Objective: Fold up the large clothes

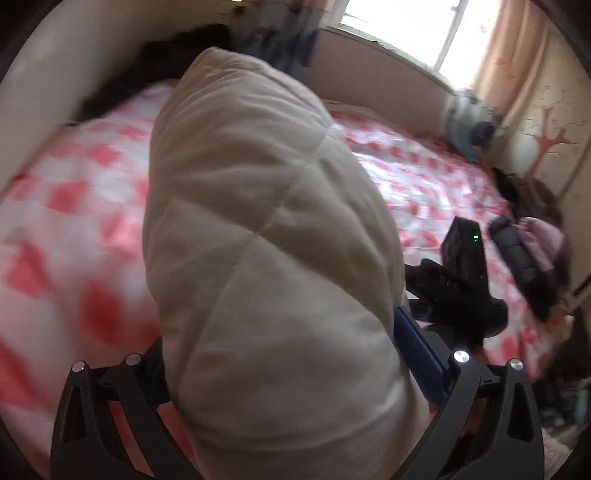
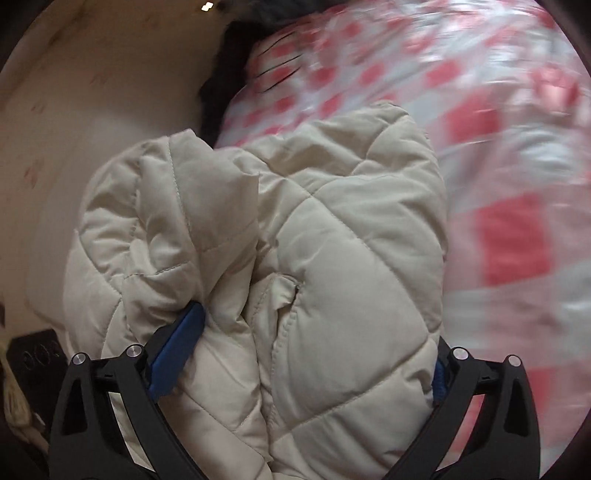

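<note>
A cream quilted puffer jacket [image 1: 258, 229] fills the middle of the left wrist view, held up above a bed with a red-and-white checked cover [image 1: 66, 192]. My left gripper [image 1: 288, 365] is shut on a thick bundle of the jacket, its blue pads [image 1: 417, 343] pressed against both sides. In the right wrist view the same jacket [image 2: 332, 251] bulges between the fingers of my right gripper [image 2: 306, 354], which is shut on it; one blue pad [image 2: 177, 343] shows at the left, the other is mostly hidden. The right gripper's black body [image 1: 458, 291] shows beside the jacket in the left wrist view.
The bed's checked cover [image 2: 498, 177] spreads to the right. Dark clothes [image 1: 528, 254] lie at the bed's right edge, and a grey-blue heap [image 1: 469, 125] sits in the far corner. A window [image 1: 406, 26] with peach curtains stands behind. A beige wall [image 2: 92, 92] borders the bed.
</note>
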{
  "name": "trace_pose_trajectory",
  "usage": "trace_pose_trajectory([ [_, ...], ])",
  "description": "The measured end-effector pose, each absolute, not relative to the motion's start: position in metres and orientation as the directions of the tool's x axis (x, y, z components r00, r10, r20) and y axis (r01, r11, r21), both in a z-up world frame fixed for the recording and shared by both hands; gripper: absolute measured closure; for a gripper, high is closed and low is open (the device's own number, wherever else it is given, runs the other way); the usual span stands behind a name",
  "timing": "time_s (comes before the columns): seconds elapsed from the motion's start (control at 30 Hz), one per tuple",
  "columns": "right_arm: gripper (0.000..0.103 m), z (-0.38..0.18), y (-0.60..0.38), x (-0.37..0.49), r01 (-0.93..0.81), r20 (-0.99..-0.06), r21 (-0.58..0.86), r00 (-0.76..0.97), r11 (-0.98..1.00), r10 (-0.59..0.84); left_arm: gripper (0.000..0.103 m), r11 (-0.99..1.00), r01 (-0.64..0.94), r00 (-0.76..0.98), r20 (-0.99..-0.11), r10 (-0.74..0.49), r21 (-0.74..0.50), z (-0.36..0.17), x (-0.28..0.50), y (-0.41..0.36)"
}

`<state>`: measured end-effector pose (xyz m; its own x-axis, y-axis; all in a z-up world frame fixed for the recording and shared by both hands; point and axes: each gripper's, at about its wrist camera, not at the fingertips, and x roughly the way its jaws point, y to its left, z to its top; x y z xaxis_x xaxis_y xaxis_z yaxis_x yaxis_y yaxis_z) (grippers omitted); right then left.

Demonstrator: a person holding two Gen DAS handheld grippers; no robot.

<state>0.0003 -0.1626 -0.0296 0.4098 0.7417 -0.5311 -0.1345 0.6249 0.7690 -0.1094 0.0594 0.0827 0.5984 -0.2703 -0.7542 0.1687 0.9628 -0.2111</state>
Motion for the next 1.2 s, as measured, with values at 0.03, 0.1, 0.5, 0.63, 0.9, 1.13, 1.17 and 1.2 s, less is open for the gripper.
trace_pose_trajectory([
  [0.03,0.006,-0.031,-0.139,0.004,-0.154,-0.606,0.704,0.377,0.693,0.7,0.006,0.979,0.117,0.578,-0.79,-0.206,-0.169,0.074,-0.107,0.073],
  [0.1,0.006,-0.042,-0.096,0.005,-0.224,-0.773,0.488,0.338,0.844,0.537,0.006,0.986,0.015,0.494,-0.856,-0.152,-0.166,0.038,-0.094,0.1],
  [0.5,0.006,0.067,-0.058,0.016,-0.375,-0.616,0.433,0.541,0.82,0.573,0.005,0.969,-0.093,0.575,-0.807,-0.135,-0.229,0.008,-0.108,0.113],
  [0.63,0.006,-0.038,-0.043,0.072,-0.254,-0.726,0.48,0.422,0.84,0.543,0.005,0.973,-0.087,0.594,-0.795,-0.122,-0.214,0.007,-0.113,0.107],
  [0.9,0.007,0.018,-0.077,0.001,-0.29,-0.711,0.347,0.539,0.892,0.451,0.005,0.983,-0.09,0.624,-0.778,-0.069,-0.16,0.013,-0.127,0.107],
  [1.13,0.007,-0.027,-0.083,-0.07,-0.329,-0.775,0.172,0.537,0.929,0.333,0.006,0.977,-0.111,0.663,-0.746,-0.064,-0.183,0.027,-0.15,0.111],
  [1.17,0.007,-0.034,-0.088,-0.066,-0.306,-0.783,0.22,0.512,0.926,0.355,0.006,0.981,-0.12,0.68,-0.733,-0.033,-0.155,0.033,-0.158,0.109],
  [1.2,0.007,-0.033,-0.089,-0.063,-0.29,-0.789,0.237,0.5,0.927,0.358,0.006,0.984,-0.13,0.69,-0.724,0.002,-0.121,0.038,-0.167,0.109],
])
